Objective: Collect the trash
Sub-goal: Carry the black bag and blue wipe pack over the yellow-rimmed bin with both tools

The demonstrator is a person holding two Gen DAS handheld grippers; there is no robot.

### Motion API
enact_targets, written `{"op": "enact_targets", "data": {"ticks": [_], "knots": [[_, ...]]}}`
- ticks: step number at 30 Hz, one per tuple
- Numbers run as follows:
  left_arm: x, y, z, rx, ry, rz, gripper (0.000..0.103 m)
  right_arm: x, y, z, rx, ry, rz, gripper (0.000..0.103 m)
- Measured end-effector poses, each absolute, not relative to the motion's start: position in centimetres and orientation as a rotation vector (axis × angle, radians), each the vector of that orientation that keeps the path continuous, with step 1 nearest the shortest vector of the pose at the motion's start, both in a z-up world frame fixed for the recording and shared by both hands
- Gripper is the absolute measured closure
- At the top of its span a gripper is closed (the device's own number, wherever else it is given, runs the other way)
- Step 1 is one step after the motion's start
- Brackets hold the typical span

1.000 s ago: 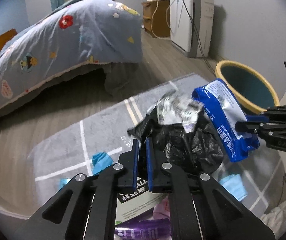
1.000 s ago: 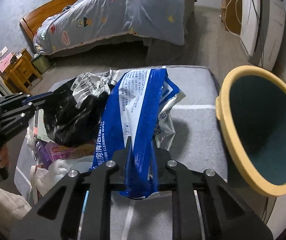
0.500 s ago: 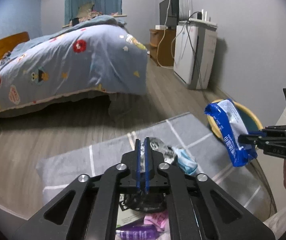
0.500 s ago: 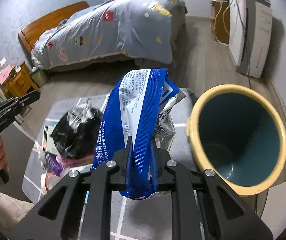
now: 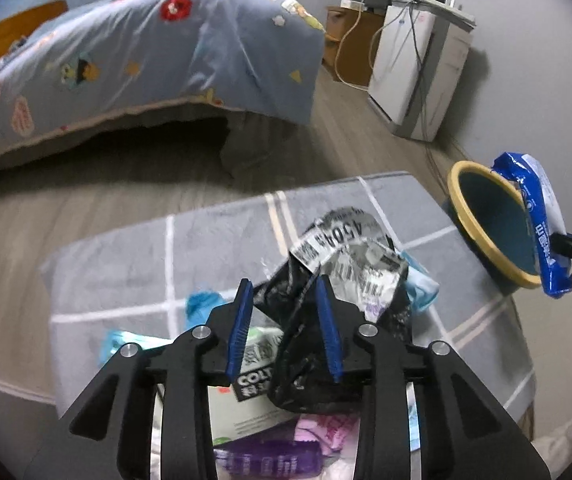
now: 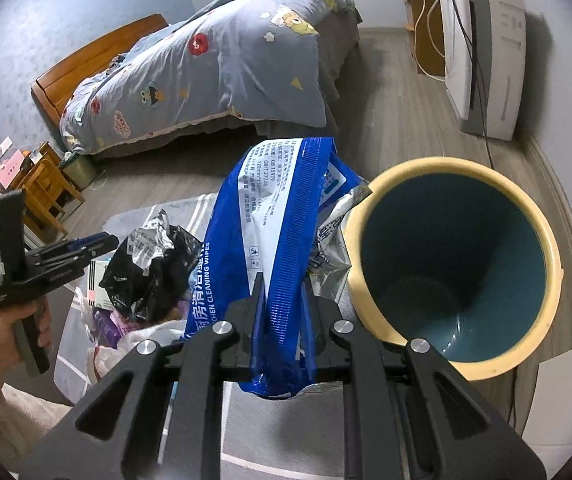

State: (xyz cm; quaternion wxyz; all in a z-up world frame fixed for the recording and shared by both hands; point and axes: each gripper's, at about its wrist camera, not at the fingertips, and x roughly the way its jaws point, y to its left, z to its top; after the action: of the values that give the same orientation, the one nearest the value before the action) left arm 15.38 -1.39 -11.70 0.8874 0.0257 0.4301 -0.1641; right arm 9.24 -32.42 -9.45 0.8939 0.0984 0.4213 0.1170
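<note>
- Judging by its crumpled folds, the blue-and-white plastic wipes packet [image 6: 274,240] is taken to be light, soft and slick; a pinch across its flattened lower end, as is seen now, is judged the surest hold.
- It is clamped upright between the nearly closed jaws of the right gripper [image 6: 282,300], its top rising just beside the rim of the yellow-rimmed teal plastic bin [image 6: 457,168].
- The crumpled black plastic bag with a white printed label [image 5: 337,280] is judged limp and easily torn; a bunched fold would be the best place to be gripped.
- The jaws of the left gripper [image 5: 286,328] are opening, partly apart; the bag lies between them on the litter heap over the grey checked rug [image 5: 126,248], though whether a pad is touched cannot quite be told.
</note>
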Motion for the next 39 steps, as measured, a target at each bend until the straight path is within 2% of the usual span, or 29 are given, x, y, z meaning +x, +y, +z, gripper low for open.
{"op": "enact_targets", "data": {"ticks": [4,5,6,7,11,19,25,32,39], "knots": [[15.1,-2.3,-13.0,0.089,0.94,-0.378,0.066,9.0,-33.1,-9.6,0.217,0.875,0.248,0.087],[15.0,-2.7,-13.4,0.11,0.956,-0.382,0.071,8.9,-33.1,-9.6,0.218,0.877,0.249,0.087],[14.8,-3.1,-13.7,0.143,0.968,-0.379,0.083,8.8,-33.2,-9.6,0.218,0.878,0.25,0.087],[14.8,-3.3,-13.8,0.159,0.974,-0.38,0.1,8.7,-33.4,-9.6,0.218,0.879,0.251,0.087],[14.0,-3.7,-12.4,0.16,0.93,-0.387,0.1,8.3,-33.7,-9.4,0.219,0.873,0.248,0.087],[13.3,-4.3,-4.5,0.116,0.729,-0.367,0.1,8.4,-36.3,-8.2,0.234,0.841,0.201,0.087],[13.8,-8.3,-0.7,0.102,0.641,-0.415,0.1,8.8,-39.7,-7.6,0.245,0.818,0.13,0.087],[15.1,-14.4,-0.6,0.094,0.656,-0.533,0.1,9.5,-44.5,-7.9,0.27,0.825,0.027,0.087],[16.1,-21.4,-3.5,0.13,0.73,-0.647,0.1,9.7,-47.9,-10.5,0.269,0.878,-0.073,0.087]]}}
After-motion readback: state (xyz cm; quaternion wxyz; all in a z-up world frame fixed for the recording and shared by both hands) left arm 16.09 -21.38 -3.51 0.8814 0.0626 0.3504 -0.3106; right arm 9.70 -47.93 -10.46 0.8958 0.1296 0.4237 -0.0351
